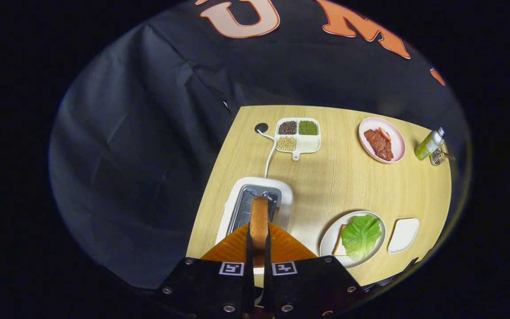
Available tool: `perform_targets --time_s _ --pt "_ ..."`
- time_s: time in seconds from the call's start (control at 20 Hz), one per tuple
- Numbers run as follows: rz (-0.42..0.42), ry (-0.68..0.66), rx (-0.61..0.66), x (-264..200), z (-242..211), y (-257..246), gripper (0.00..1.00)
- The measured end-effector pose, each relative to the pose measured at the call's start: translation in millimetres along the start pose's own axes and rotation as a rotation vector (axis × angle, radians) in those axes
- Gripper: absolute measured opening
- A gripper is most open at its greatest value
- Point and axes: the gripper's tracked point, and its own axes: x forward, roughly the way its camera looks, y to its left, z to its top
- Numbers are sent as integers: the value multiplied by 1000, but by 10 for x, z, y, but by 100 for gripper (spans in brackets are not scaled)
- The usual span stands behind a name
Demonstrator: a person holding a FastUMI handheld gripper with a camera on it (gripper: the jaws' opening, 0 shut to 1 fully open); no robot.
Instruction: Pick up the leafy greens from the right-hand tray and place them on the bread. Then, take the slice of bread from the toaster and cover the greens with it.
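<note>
My gripper (259,241) is shut on a slice of bread (259,217), held edge-on between both fingers and lifted above the white toaster (283,190). The toaster's slot (244,206) lies just beyond the fingers. To the right, a round white plate (331,239) carries another bread slice (339,248), mostly covered by a leafy green lettuce piece (361,235). A small white tray (403,235) sits right of that plate.
A divided white dish (308,144) holds beans and seeds at the back of the wooden table (348,186). A pink plate (399,141) with meat slices, a green bottle (427,144) and a small glass (438,157) stand at the back right. The toaster's white cord (269,155) runs to a hole.
</note>
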Motion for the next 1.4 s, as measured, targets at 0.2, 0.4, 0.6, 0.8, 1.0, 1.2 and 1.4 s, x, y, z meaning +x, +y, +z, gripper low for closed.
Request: perform_targets --time_s 0.2,0.4,0.6,0.8,1.0,1.2,1.4 --pt "-2 -58 5 -295 25 -254 9" --pt "-26 -84 26 -457 -26 -656 9" --pt "-40 -87 44 -461 -166 -1057 9" --pt "-28 -43 72 -294 -408 -1401 9" --pt "-22 -6 80 -117 -614 -1683 9" --pt "7 38 96 67 -778 -1884 9" --pt "32 76 107 258 -940 -2045 9"
